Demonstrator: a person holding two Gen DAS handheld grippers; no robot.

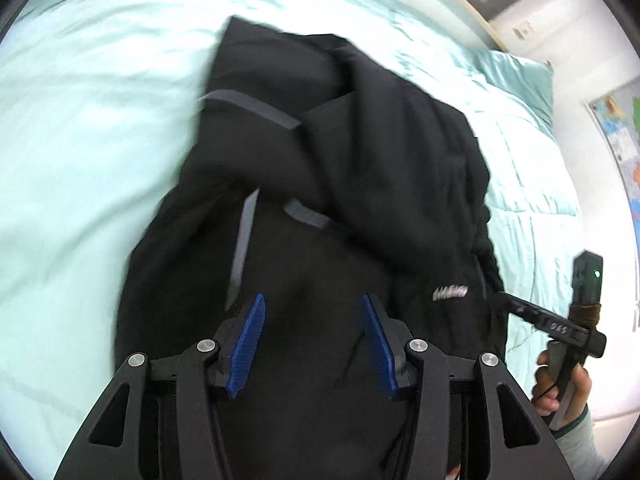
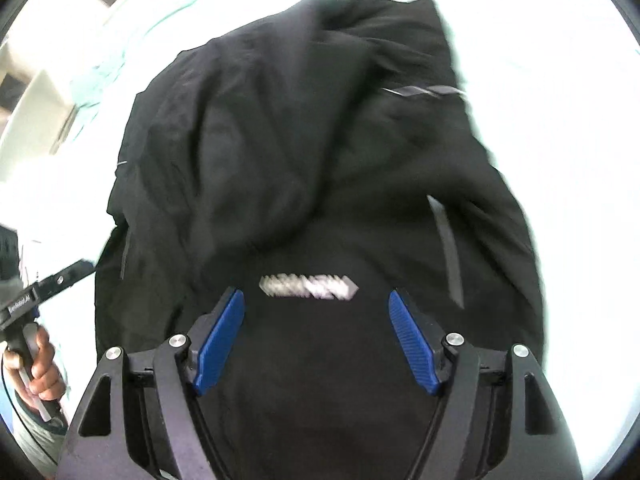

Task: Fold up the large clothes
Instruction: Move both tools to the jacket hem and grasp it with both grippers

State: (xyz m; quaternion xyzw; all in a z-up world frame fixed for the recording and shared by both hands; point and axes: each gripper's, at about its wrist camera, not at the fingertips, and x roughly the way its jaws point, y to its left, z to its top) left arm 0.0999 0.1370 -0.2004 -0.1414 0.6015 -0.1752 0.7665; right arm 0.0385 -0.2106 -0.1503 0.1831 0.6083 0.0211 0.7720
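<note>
A large black jacket (image 1: 320, 160) with grey strips and a small white logo lies partly folded on a pale mint bed (image 1: 80, 160). It also fills the right wrist view (image 2: 312, 160), its white logo blurred between the fingers. My left gripper (image 1: 312, 304) is open and empty, hovering over the jacket's near part. My right gripper (image 2: 316, 300) is open and empty, just above the logo. In the left wrist view the right gripper's handle (image 1: 560, 328) shows beside the jacket's right edge, its jaws hidden.
The mint bedding (image 1: 520, 152) surrounds the jacket on all sides. A wall with a poster (image 1: 616, 128) stands to the right of the bed. The hand holding the other gripper (image 2: 32, 344) shows at the left of the right wrist view.
</note>
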